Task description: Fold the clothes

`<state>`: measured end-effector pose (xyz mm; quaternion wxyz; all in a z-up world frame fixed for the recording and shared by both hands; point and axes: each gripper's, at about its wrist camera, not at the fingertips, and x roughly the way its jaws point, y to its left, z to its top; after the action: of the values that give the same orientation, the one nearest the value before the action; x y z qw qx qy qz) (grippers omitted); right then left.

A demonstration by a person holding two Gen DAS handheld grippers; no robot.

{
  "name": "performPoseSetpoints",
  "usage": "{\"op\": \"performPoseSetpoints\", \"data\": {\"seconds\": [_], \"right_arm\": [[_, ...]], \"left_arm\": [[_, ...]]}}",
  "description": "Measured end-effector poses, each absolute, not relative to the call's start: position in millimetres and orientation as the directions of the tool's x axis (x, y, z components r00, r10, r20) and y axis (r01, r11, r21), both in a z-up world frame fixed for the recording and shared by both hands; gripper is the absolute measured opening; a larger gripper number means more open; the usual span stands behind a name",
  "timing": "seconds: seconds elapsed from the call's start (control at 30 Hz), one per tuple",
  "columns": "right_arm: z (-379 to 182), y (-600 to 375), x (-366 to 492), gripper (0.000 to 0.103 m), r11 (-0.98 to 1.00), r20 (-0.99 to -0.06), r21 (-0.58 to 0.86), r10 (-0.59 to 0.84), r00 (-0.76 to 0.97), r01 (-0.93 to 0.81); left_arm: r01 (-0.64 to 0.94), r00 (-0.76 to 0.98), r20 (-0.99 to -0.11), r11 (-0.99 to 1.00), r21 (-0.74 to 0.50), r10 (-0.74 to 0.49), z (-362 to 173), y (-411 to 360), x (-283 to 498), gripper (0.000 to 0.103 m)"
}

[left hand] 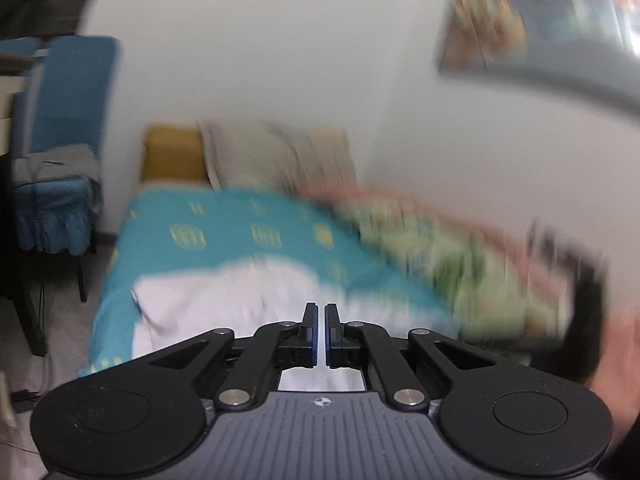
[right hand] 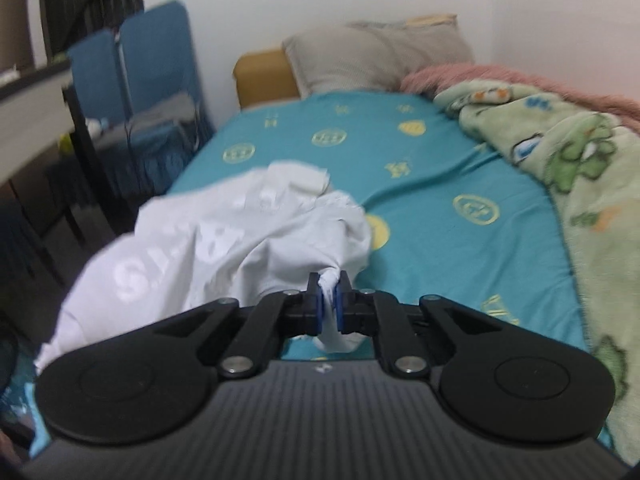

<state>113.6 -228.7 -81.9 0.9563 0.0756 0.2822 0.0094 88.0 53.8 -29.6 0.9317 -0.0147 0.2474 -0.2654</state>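
A white garment (right hand: 208, 240) with pale lettering lies bunched on the teal bedsheet (right hand: 440, 184). My right gripper (right hand: 329, 286) is shut on a twisted fold of the white garment, which hangs out below the fingers. In the left wrist view the same white garment (left hand: 224, 300) lies spread under my left gripper (left hand: 320, 312). The left jaws are nearly together with a thin gap, and no cloth shows between them. That view is blurred by motion.
A green and pink blanket (right hand: 580, 184) is heaped along the bed's right side. A grey pillow (right hand: 372, 56) leans on the headboard. A blue covered chair (right hand: 156, 92) and a desk stand left of the bed. A dark blurred shape (left hand: 584, 300) is at the right.
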Motion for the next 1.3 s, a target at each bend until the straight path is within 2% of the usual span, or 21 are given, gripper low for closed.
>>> {"op": "performPoseSetpoints", "data": {"seconds": [0.03, 0.1, 0.2, 0.27, 0.37, 0.43, 0.63, 0.67, 0.7, 0.73, 0.93, 0.97, 1.03, 1.1, 1.13, 1.17, 1.2, 1.3], "right_arm": [[-79.0, -234.9, 110.4, 0.009, 0.985, -0.532, 0.169, 0.056, 0.845, 0.041], [-74.2, -246.9, 105.0, 0.009, 0.975, -0.521, 0.209, 0.048, 0.852, 0.073], [-72.7, -260.9, 98.8, 0.008, 0.958, -0.508, 0.264, 0.038, 0.860, 0.113], [-73.0, -267.3, 98.3, 0.008, 0.948, -0.501, 0.290, 0.032, 0.865, 0.133], [-73.6, -270.4, 96.9, 0.008, 0.939, -0.488, 0.312, 0.028, 0.873, 0.144], [-73.2, -269.5, 97.4, 0.008, 0.939, -0.480, 0.316, 0.030, 0.877, 0.140], [-71.8, -267.3, 91.7, 0.009, 0.941, -0.465, 0.314, 0.038, 0.884, 0.125], [-71.6, -267.7, 91.3, 0.009, 0.939, -0.464, 0.320, 0.043, 0.885, 0.122], [-70.9, -268.0, 90.5, 0.009, 0.938, -0.462, 0.326, 0.048, 0.886, 0.119], [-69.4, -267.5, 88.9, 0.009, 0.937, -0.457, 0.331, 0.054, 0.888, 0.113], [-56.5, -263.5, 70.9, 0.009, 0.940, -0.410, 0.335, 0.077, 0.909, 0.071], [-54.3, -261.6, 67.9, 0.008, 0.943, -0.403, 0.326, 0.073, 0.912, 0.068], [-51.7, -259.9, 62.5, 0.009, 0.948, -0.392, 0.311, 0.066, 0.918, 0.064], [-51.0, -260.3, 60.4, 0.009, 0.949, -0.390, 0.307, 0.062, 0.919, 0.066], [-51.1, -260.8, 60.6, 0.009, 0.949, -0.393, 0.308, 0.061, 0.918, 0.069], [-52.0, -261.4, 61.4, 0.009, 0.949, -0.398, 0.308, 0.059, 0.916, 0.073], [-53.6, -262.5, 62.6, 0.009, 0.948, -0.406, 0.307, 0.055, 0.912, 0.079], [-58.0, -266.3, 64.8, 0.009, 0.946, -0.432, 0.308, 0.044, 0.901, 0.101]], "left_arm": [[0.517, 0.713, -0.500, 0.850, -0.099, -0.492, -40.5, 38.9, 85.6, 0.013], [0.589, 0.669, -0.583, 0.807, 0.041, -0.460, -65.4, 7.4, 77.6, 0.035], [0.660, 0.653, -0.657, 0.709, 0.251, -0.376, -107.7, -30.5, 61.5, 0.059], [0.671, 0.672, -0.676, 0.635, 0.384, -0.301, -136.5, -47.0, 53.9, 0.063], [0.636, 0.719, -0.669, 0.564, 0.526, -0.188, -167.5, -56.4, 54.4, 0.063], [0.627, 0.725, -0.669, 0.558, 0.544, -0.162, -177.4, -57.9, 58.4, 0.063], [0.651, 0.720, -0.657, 0.546, 0.528, -0.223, -181.0, -62.6, 56.1, 0.064], [0.665, 0.706, -0.663, 0.556, 0.499, -0.249, -179.1, -62.4, 57.0, 0.068], [0.676, 0.692, -0.669, 0.569, 0.468, -0.272, -177.6, -62.4, 58.8, 0.077], [0.678, 0.687, -0.670, 0.582, 0.449, -0.282, -176.6, -62.8, 60.3, 0.081], [0.634, 0.725, -0.634, 0.618, 0.465, -0.267, -180.2, -71.5, 64.9, 0.083], [0.621, 0.738, -0.625, 0.621, 0.479, -0.256, -180.5, -72.5, 66.4, 0.081], [0.593, 0.755, -0.614, 0.639, 0.491, -0.229, -179.8, -70.1, 69.9, 0.063], [0.566, 0.758, -0.621, 0.673, 0.475, -0.200, -176.7, -64.6, 76.8, 0.034], [0.553, 0.759, -0.624, 0.692, 0.464, -0.187, -174.2, -61.2, 80.4, 0.026], [0.538, 0.760, -0.625, 0.714, 0.449, -0.179, -169.9, -57.3, 83.9, 0.012], [0.524, 0.761, -0.623, 0.739, 0.425, -0.181, -162.7, -52.2, 85.8, 0.007], [0.484, 0.764, -0.609, 0.814, 0.321, -0.214, -133.0, -32.3, 87.2, 0.005]]}}
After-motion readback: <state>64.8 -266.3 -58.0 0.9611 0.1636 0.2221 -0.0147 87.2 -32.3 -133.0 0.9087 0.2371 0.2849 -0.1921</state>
